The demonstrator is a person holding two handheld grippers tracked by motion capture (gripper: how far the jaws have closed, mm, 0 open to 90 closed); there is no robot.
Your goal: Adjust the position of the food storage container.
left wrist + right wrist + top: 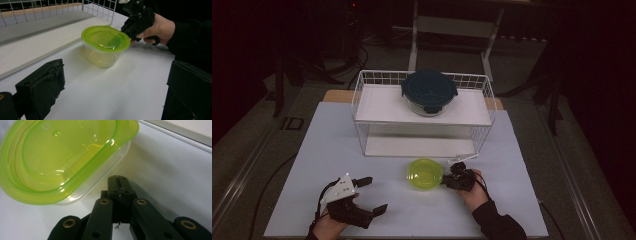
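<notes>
At the middle of the bench's near half, just in front of a white wire rack (362, 100), a clear plastic tub (101, 57) under a lime-green lid (424, 174) sits beside the right gripper (446, 180).

The lid is translucent, oval and ridged, with a small raised mark too faint to read; the tub below it is smooth and see-through. The right gripper's fingers (117, 185) are clenched together with nothing between them, their tips just beside the tub's wall under the lid's rim. The left gripper (372, 195) rests near the bench's front left corner, its fingers released and spread wide. On the rack's upper shelf stands a round glass container with a dark teal clip lid (428, 89).
</notes>
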